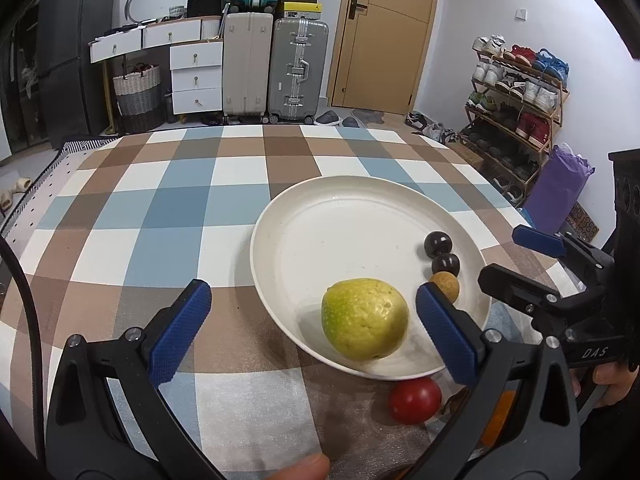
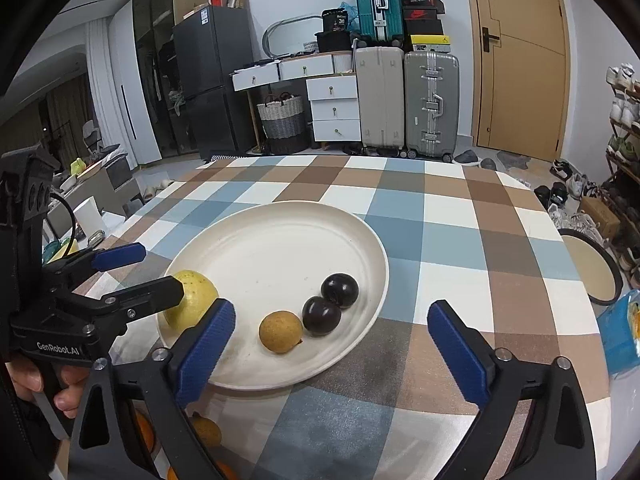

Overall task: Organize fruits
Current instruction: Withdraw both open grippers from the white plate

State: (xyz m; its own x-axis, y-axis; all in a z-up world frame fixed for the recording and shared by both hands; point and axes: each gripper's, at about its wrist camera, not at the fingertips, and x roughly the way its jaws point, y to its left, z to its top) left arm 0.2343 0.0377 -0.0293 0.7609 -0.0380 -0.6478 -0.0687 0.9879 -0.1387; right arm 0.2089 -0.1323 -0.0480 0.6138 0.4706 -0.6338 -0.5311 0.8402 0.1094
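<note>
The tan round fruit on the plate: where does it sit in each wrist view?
Left wrist: the tan fruit is right of centre, at the plate's right rim, partly behind the left gripper's right finger.
Right wrist: lower centre, on the plate's near side.
Shared landmark: the two dark fruits next to it.
</note>
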